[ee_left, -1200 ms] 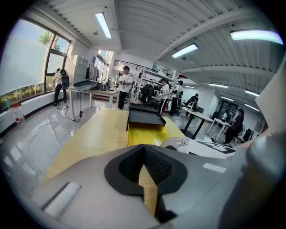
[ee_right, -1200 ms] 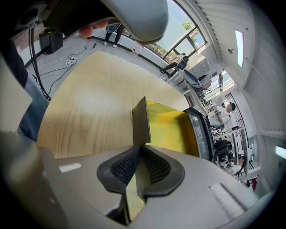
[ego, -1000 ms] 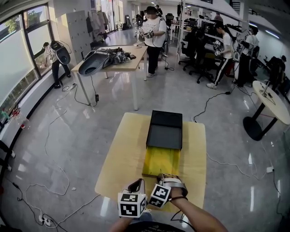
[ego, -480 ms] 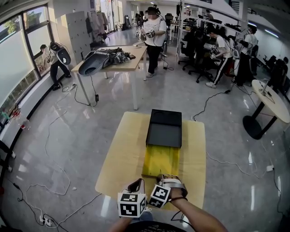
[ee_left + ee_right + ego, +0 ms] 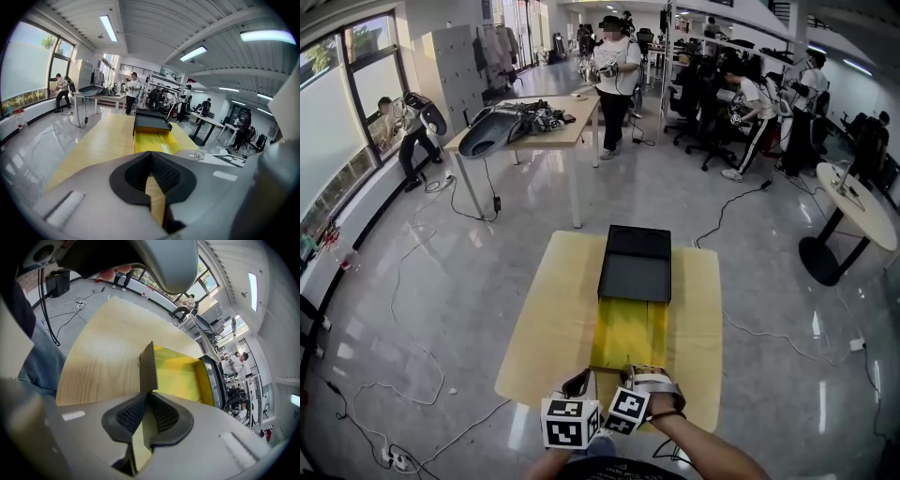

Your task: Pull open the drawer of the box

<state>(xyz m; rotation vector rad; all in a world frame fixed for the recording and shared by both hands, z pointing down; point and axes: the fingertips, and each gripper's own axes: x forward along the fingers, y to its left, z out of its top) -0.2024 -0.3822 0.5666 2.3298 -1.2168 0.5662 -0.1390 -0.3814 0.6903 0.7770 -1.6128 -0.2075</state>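
Black box (image 5: 637,264) sits on the light wood table (image 5: 548,323), mid-width, its back toward the far edge. The yellow drawer (image 5: 630,330) stands well out of the box toward the near edge, with most of its floor exposed. Its dark front panel (image 5: 149,365) lies close to the near edge.

Right gripper (image 5: 641,373): I read the jaws as clamped on the drawer's front panel. In the right gripper view the thin panel runs edge-on straight in between the ribbed pads (image 5: 130,413), with the yellow drawer floor beyond it.

Left gripper (image 5: 581,382): just beside the right one, on its left, over the table by the near edge. Its jaws are narrow, with the pads meeting at the tips and only a sliver of table showing behind them. It holds nothing. It points down the table toward the drawer and box.
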